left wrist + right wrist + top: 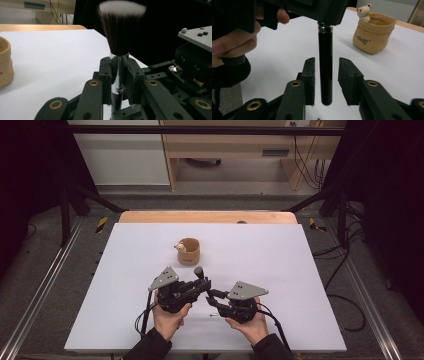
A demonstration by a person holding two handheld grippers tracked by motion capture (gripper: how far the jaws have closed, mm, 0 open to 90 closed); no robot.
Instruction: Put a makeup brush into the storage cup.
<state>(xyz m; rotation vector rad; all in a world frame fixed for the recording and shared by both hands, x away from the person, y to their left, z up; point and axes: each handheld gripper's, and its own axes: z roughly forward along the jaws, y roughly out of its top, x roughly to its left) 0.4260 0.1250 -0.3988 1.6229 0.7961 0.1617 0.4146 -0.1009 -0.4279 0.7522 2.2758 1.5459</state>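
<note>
A makeup brush [199, 271] with dark, white-tipped bristles [121, 30] stands upright over the near middle of the white table [260, 250]. My left gripper [119, 72] is shut on its silver ferrule, bristles pointing up. In the high view the left gripper [205, 285] reaches in from the left. The brush's black handle [325, 67] hangs down between the pads of my right gripper [326, 75], which stands open with a gap on each side of the handle. The right gripper [212, 294] sits just right of the brush, tip to tip with the left one.
A tan pot [189, 251] shaped like a rolled bag, with a small bear figure on its rim [363, 11], stands behind the grippers near the table's middle. The hand holding the left gripper [232, 37] is close on the left of the right gripper view.
</note>
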